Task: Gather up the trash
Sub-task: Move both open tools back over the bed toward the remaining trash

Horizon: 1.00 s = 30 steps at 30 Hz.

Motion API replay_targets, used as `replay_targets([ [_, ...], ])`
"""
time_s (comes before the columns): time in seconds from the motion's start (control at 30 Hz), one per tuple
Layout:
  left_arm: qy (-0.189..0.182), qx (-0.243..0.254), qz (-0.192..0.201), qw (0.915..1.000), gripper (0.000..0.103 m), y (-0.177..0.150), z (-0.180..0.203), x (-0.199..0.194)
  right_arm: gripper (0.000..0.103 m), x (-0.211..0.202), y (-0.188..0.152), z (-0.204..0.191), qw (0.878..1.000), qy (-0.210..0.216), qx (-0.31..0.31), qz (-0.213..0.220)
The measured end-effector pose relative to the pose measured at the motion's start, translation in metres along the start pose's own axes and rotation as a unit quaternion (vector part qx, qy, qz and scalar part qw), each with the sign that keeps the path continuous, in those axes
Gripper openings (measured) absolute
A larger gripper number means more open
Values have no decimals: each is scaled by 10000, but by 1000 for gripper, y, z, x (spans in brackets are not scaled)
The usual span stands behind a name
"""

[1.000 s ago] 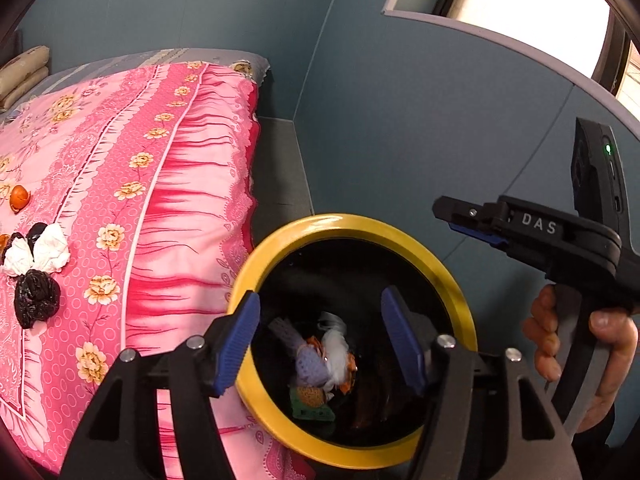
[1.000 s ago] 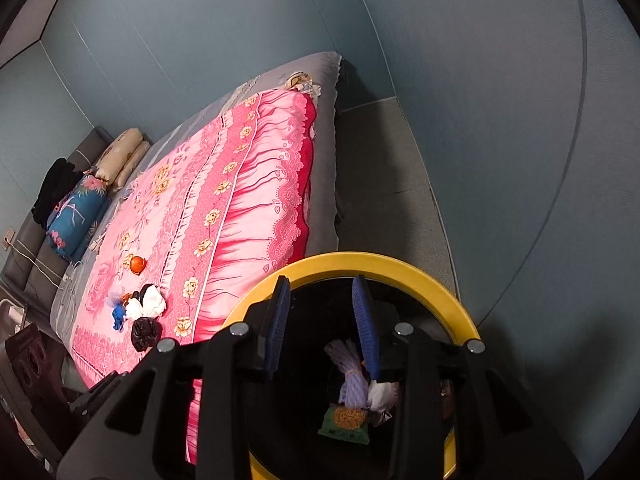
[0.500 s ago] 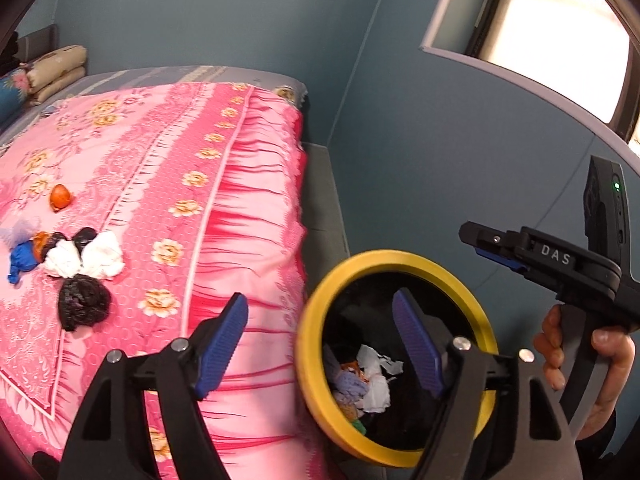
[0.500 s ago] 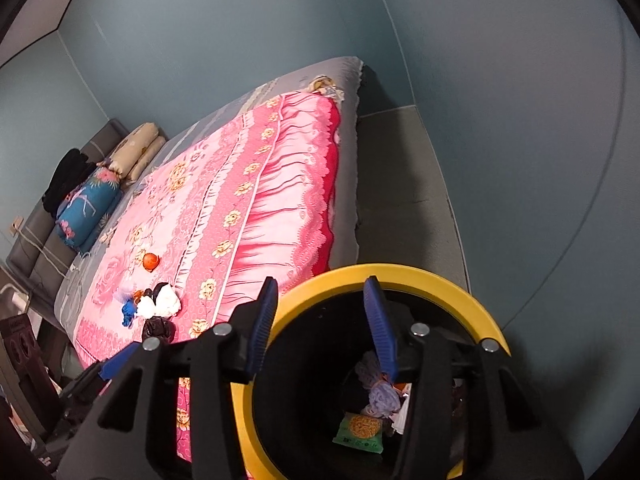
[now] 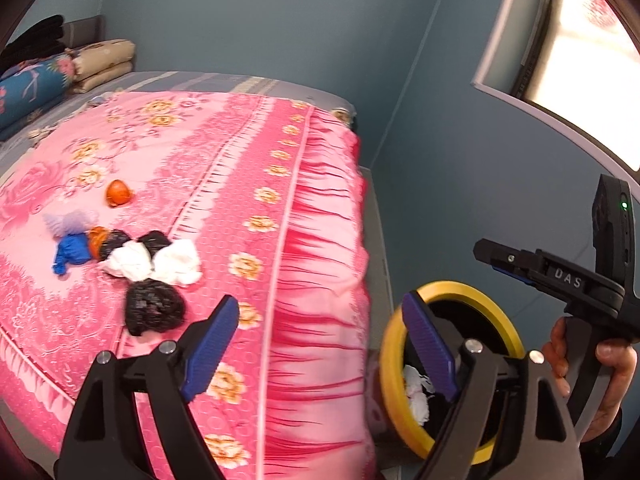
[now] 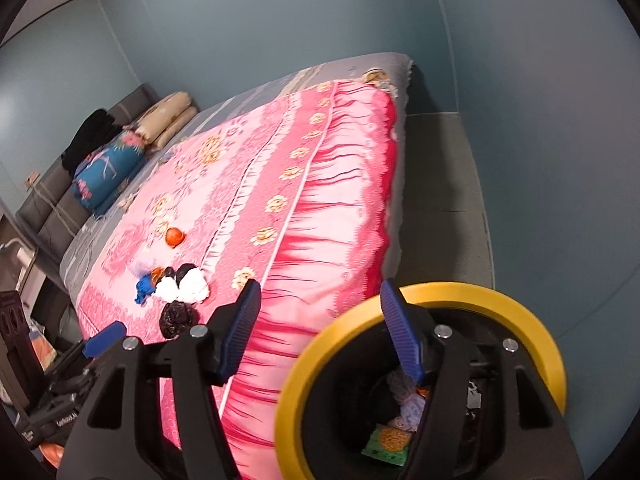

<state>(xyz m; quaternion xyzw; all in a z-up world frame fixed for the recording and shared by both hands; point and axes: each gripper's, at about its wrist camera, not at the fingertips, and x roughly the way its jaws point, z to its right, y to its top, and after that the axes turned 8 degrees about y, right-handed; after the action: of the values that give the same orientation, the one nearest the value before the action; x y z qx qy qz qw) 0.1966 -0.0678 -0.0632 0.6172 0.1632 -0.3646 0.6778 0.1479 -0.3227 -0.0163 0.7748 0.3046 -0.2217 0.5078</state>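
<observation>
A black bin with a yellow rim (image 5: 460, 290) (image 6: 472, 292) stands on the floor beside the bed and holds crumpled trash (image 6: 394, 440). On the pink bedspread (image 5: 248, 184) lies a pile of trash: a black crumpled bag (image 5: 154, 308) (image 6: 176, 318), white tissues (image 5: 160, 260) (image 6: 188, 284), a blue piece (image 5: 72, 250), a lilac piece (image 5: 72, 220) and an orange ball (image 5: 118, 192) (image 6: 175, 236). My left gripper (image 5: 324, 348) is open and empty over the bed's edge. My right gripper (image 6: 320, 328) is open and empty beside the bin; it also shows in the left wrist view (image 5: 560, 280).
Folded blankets and pillows (image 5: 60, 68) (image 6: 132, 148) lie at the head of the bed. A grey floor strip (image 6: 440, 184) runs between bed and blue wall. A window (image 5: 568, 40) is at the upper right. Dark furniture (image 6: 24, 320) stands at the left.
Both grippers have lifted away from the bin and swung left toward the bed. Both have opened wider. The trash pile on the bed is nearer in view.
</observation>
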Motion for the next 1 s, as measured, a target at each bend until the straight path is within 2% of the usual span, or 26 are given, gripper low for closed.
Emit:
replay_targets([
  [0.53, 673, -537, 97, 9962, 82, 17, -95, -10, 61, 78, 9, -91, 9947, 514, -626, -631],
  [1.0, 1051, -1120, -3, 9881, 83, 24, -175, 0, 61, 134, 4, -164, 9842, 693, -1224, -1075],
])
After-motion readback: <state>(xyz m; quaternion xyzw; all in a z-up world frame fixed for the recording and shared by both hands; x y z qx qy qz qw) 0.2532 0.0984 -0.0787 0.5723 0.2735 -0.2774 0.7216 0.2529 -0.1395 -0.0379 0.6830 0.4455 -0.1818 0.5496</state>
